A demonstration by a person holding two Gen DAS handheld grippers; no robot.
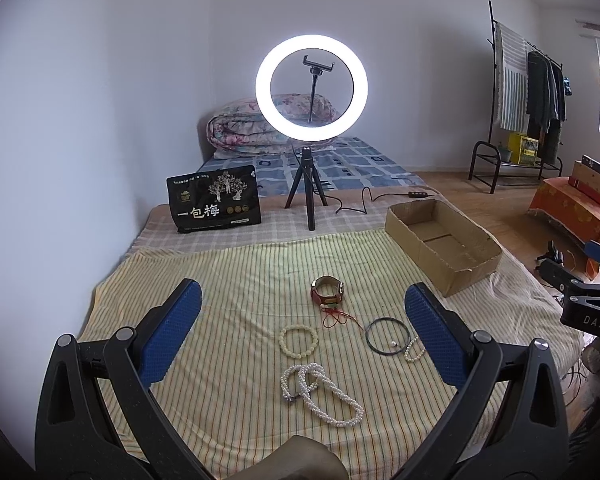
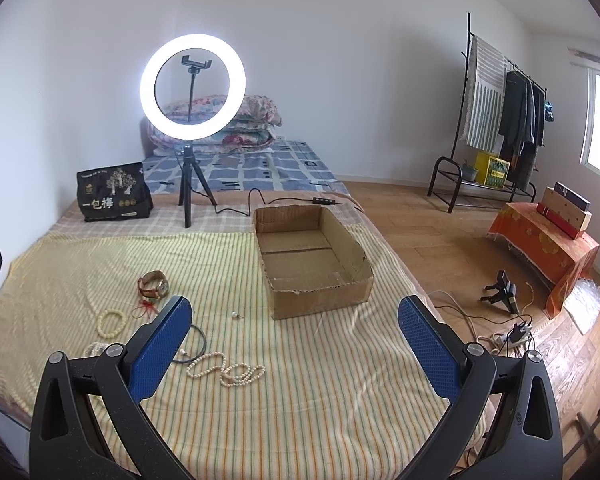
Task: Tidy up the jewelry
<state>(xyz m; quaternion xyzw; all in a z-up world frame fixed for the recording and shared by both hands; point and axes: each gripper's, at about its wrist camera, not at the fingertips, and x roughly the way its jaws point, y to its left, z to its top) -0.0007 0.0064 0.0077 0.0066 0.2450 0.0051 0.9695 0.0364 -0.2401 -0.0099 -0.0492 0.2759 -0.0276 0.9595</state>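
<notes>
Jewelry lies on a striped yellow cloth (image 1: 228, 292). A brown-strapped watch (image 1: 327, 290) sits farthest back, with a red cord (image 1: 336, 317) just in front of it. A pale bead bracelet (image 1: 299, 341), a black bangle (image 1: 388, 336) and a looped pearl necklace (image 1: 320, 394) lie nearer. My left gripper (image 1: 304, 328) hangs open above them, holding nothing. In the right wrist view, a second pearl strand (image 2: 228, 369) lies by my left finger, and a small pearl earring (image 2: 235, 314) rests alone. An open cardboard box (image 2: 312, 256) stands beyond. My right gripper (image 2: 296, 340) is open and holds nothing.
A lit ring light on a tripod (image 1: 311, 92) and a black snack bag (image 1: 214, 200) stand at the back of the bed, with a cable (image 2: 236, 208) trailing by the box. Wooden floor, a clothes rack (image 2: 496, 120) and an orange-draped stand (image 2: 548, 248) are to the right.
</notes>
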